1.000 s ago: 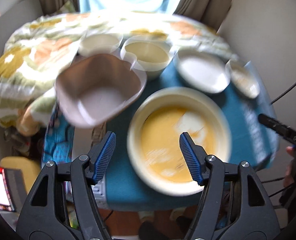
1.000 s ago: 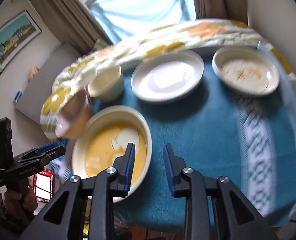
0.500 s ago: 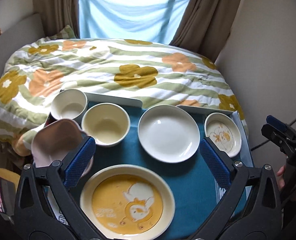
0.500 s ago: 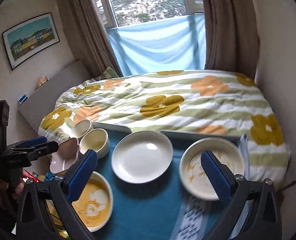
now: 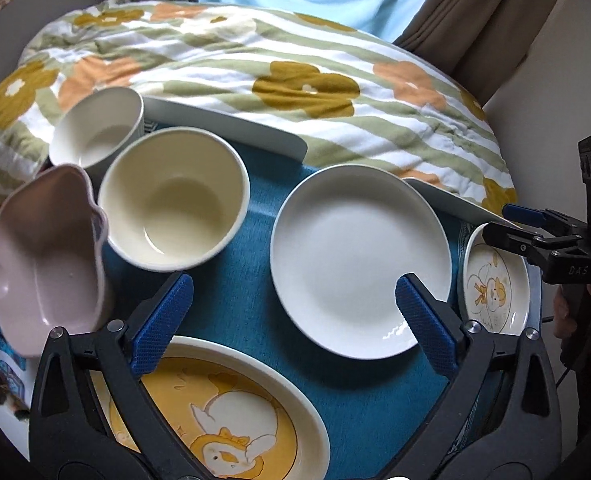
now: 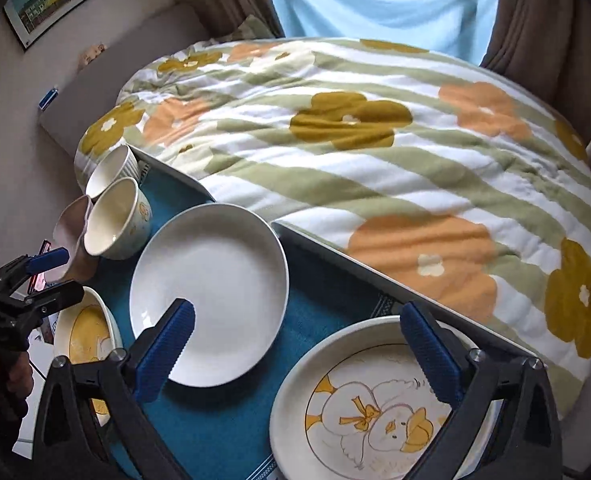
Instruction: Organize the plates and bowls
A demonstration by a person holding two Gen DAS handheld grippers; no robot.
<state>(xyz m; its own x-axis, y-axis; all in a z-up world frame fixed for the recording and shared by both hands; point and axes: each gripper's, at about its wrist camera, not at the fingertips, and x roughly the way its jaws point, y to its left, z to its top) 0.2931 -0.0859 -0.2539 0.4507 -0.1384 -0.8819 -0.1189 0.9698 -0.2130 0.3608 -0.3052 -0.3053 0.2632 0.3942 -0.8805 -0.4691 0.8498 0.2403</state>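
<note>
Stock on teal cloth (image 5: 251, 312), none stacked: white plate (image 5: 359, 256) ctr; cream bowl (image 5: 173, 198), ribbed white cup (image 5: 97, 132) and pink wavy bowl (image 5: 43, 252) at 9–10 o'clock, w/ rims near touching; yellow duck plate (image 5: 231, 412) at 6; small duck plate (image 6: 379, 404) at 3. My left gripper (image 5: 291, 326) and right gripper (image 6: 309, 354) have jaws wide, just closing a little, nothing betw. them. I'd judge sorting barely begun: plates and bowls all left to nest.

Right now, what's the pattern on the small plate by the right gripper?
The small plate is white with an outlined duck wearing a yellow bow, clearest in the right wrist view.
</note>
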